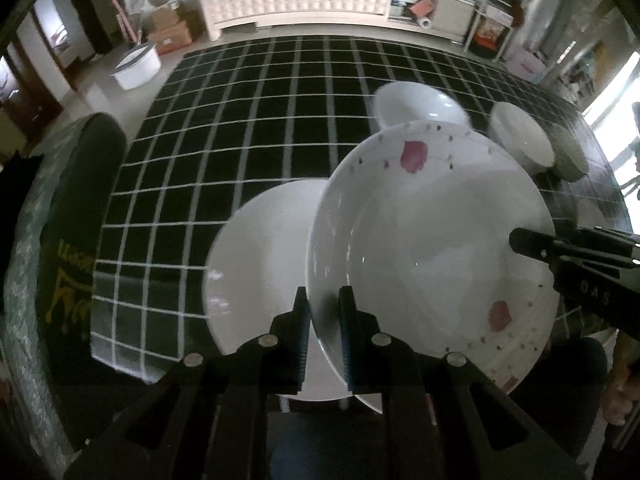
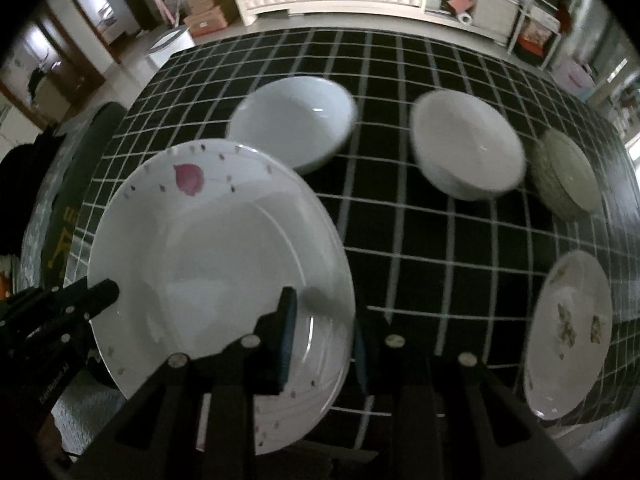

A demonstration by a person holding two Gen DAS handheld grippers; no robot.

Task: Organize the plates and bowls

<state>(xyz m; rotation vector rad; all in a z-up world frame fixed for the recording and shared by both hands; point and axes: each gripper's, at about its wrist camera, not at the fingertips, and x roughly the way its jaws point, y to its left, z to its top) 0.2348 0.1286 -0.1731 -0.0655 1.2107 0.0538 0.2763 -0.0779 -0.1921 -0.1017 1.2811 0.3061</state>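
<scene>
The white plate [image 1: 432,240] is deep, with pink petals and small grey specks around its rim, and it is up off the black checked bench [image 1: 240,120], tilted. The left hand-held gripper [image 1: 324,300] pinches its near-left rim between closed pads, while the right hand-held gripper [image 2: 324,320] clamps the opposite rim, one finger inside the well and one outside. A plain white plate [image 1: 260,272] lies under the lifted one; beyond sit two white bowls [image 2: 296,120] [image 2: 468,148], a greenish dish [image 2: 568,172] and a flowered plate [image 2: 572,336] at the right.
</scene>
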